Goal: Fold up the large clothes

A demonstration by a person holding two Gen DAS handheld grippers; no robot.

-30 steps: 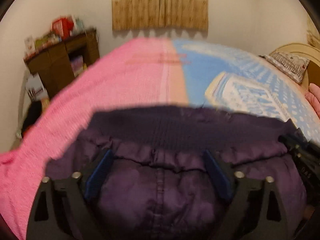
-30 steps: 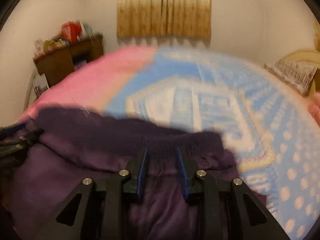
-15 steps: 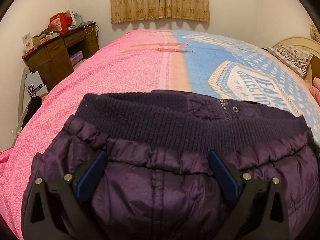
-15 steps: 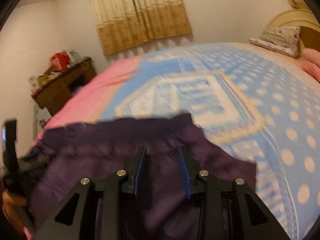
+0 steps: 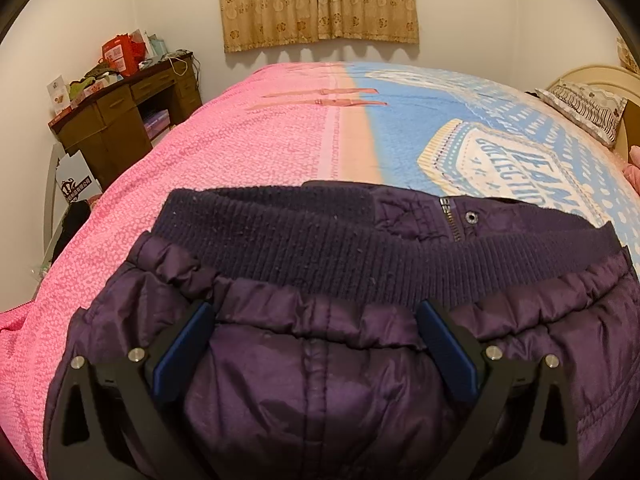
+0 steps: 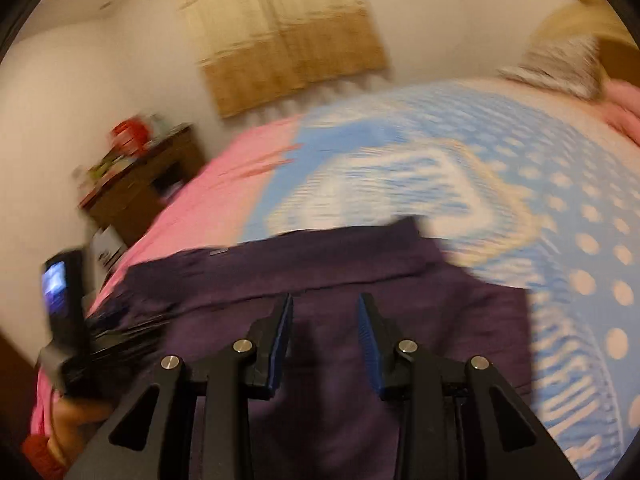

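Purple padded jacket [image 5: 320, 380] flat on the bed [image 5: 248, 152], across the line where the pink half of the cover meets the blue half. Ribbed hem [image 5: 300, 240] on the far side, with the zipper [image 5: 450, 220] and a snap button [image 5: 472, 217] to its right.

Left gripper [image 5: 316, 312] low over the jacket just short of the gathered seam, blue pads [image 5: 182, 354] spread wide, having just been opening; puffy fabric under and between them, neither pad pressing on it.

Right gripper [image 6: 325, 304] above the jacket's right part, picture blurred, narrow gap between the pads, purple cloth seen through the gap, nothing pinched. At the left edge of that view, the other tool's body with a lit screen, held by a hand [image 6: 76, 416] in a red sleeve [image 6: 38, 452].

Beyond the bed: a brown desk [image 5: 120, 116] piled with boxes and bags by the left wall, a tan curtain [image 5: 320, 0] on the far wall, a patterned pillow [image 5: 584, 104] at the right against a pale headboard.
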